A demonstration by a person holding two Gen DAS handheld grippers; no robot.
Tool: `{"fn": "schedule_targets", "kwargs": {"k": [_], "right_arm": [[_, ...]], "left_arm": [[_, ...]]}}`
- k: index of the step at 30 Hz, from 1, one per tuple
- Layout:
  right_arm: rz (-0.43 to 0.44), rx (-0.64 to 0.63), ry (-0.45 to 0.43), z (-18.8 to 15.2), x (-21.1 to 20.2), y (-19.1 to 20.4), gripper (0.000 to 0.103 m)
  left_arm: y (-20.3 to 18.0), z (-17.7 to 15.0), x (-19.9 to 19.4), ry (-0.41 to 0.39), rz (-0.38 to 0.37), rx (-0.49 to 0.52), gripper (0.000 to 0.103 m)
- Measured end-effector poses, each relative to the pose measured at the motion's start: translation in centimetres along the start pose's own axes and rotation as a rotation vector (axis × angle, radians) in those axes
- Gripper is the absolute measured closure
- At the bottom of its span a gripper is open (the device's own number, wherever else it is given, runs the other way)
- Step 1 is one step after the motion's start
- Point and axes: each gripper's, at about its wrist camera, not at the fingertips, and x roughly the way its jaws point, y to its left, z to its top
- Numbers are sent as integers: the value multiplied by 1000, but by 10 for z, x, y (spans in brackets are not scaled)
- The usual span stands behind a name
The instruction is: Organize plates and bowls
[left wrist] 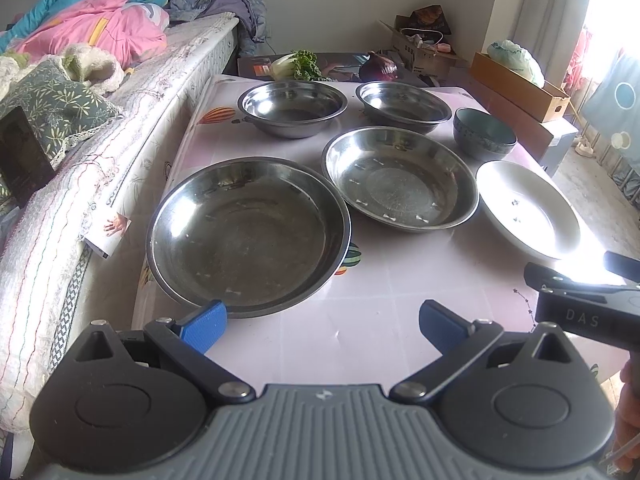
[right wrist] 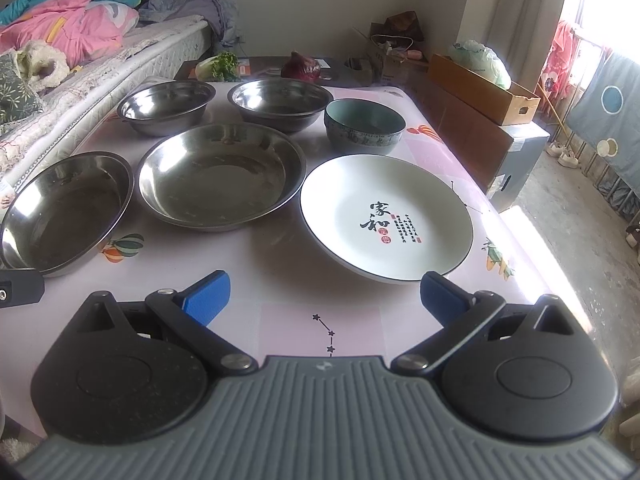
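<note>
From the left wrist, the left hand-held gripper (left wrist: 322, 326) hangs with fingers apart and empty, just short of the big steel plate (left wrist: 248, 232) at the counter (left wrist: 360, 320) edge beside the bed (left wrist: 120, 128); it looks thin, stiff and slick, so pinch the rim. From the right wrist, the right hand-held gripper (right wrist: 324, 298) is likewise spread and empty before the white plate (right wrist: 386, 216), probably breakable, with bare counter in front.

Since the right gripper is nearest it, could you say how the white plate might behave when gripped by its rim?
The white plate looks glazed ceramic, so probably slippery and breakable. Its wide, shallow shape suggests it may tilt if held by one edge. It likely weighs more than the steel dishes.
</note>
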Motion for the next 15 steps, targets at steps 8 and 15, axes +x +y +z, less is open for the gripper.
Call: {"fn": "schedule_targets", "kwargs": {"k": [8,15], "right_arm": [[0,-1,0,0,0,0,1],[-5,-3,1,-1,-1,1,1]], "left_arm": [[1,-1,0,2,-3,0,0],[1,-2,4,8,-7,-3,0]]}}
